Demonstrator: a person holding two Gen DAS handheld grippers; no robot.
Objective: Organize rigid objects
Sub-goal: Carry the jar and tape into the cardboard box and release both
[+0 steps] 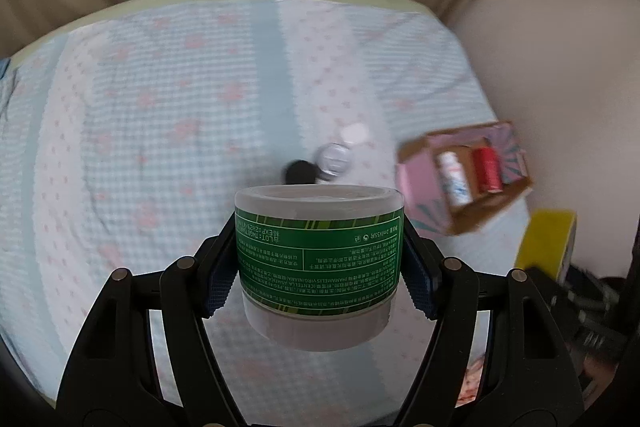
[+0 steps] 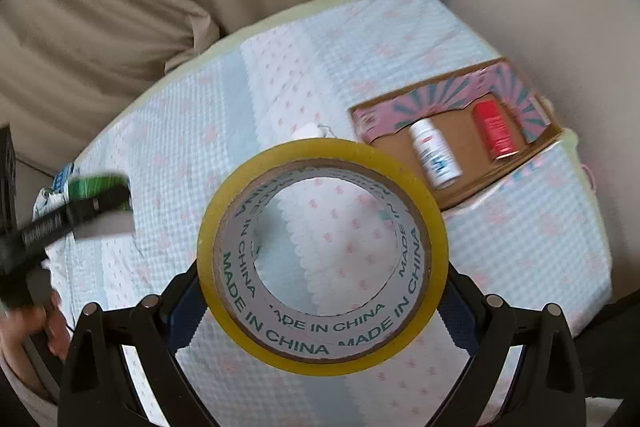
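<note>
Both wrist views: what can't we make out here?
- Left wrist: small round items beyond the green-label jar are motion-blurred; the jar hides their near side.
- Left wrist: yellow thing at right is blurred and cut by the lens rim.
- Right wrist: the tape roll hides a white item.
- Both: labels on the white bottle and red bottle in the box are unreadable.

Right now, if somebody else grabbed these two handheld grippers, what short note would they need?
Left gripper: shut on the green-labelled jar, held above the bed.
Right gripper: shut on the yellow tape roll, also held above the bed.
Cardboard box: on the bed's right side, with a white bottle and a red bottle lying in it; those look done.
Left to do, probably: put the jar and tape in the box, then the small blurred items lying loose on the bed.
</note>
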